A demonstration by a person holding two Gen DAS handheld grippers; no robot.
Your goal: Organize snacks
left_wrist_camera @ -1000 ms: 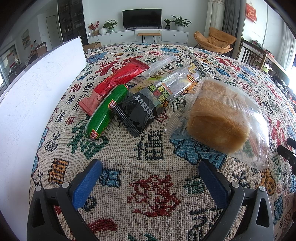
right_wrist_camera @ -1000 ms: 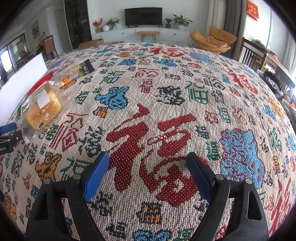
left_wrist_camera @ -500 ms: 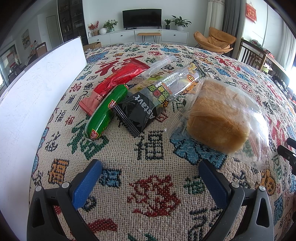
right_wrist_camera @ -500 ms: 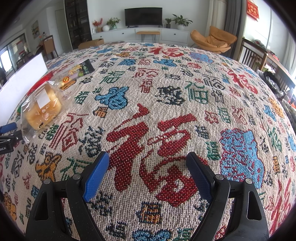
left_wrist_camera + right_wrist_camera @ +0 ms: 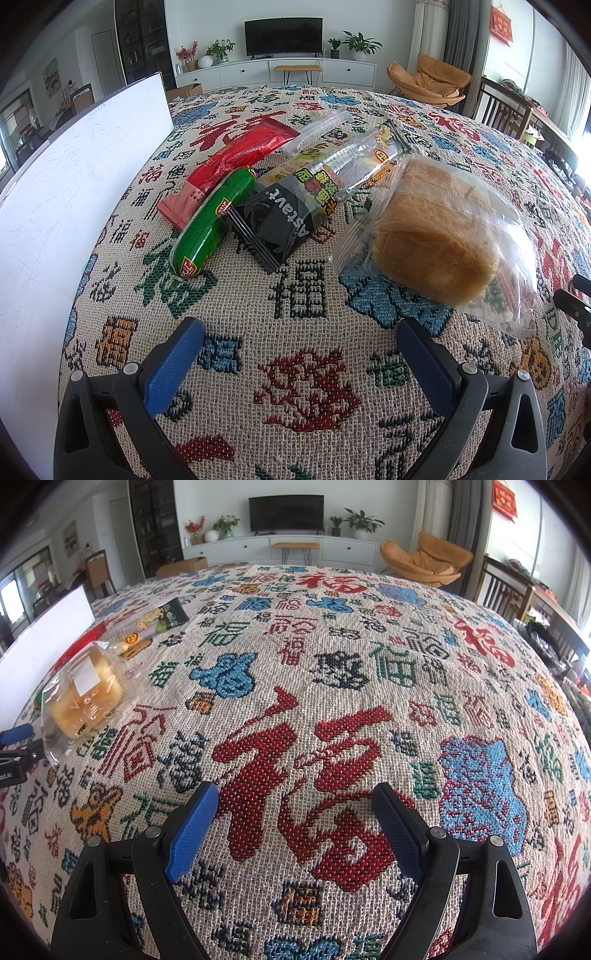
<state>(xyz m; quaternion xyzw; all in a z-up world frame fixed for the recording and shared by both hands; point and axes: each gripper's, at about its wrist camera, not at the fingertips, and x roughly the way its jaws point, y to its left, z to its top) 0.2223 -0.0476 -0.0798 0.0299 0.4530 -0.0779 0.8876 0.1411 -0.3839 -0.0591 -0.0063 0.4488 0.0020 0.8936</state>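
Left gripper (image 5: 295,354) and right gripper (image 5: 295,819): jaws wide, empty. Only the left view shows the green sausage (image 5: 212,223) left of the bagged bread (image 5: 436,240).

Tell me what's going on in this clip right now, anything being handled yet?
Nothing is held yet. The left hand-held gripper hangs open over the patterned tablecloth, facing a cluster of snacks: a bagged bread loaf, a green sausage, a red packet and a black wafer packet. The right hand-held gripper is open above bare cloth.

Bright living room — television (image 5: 283,36) on a white cabinet (image 5: 332,72), orange armchair (image 5: 430,79) beside.
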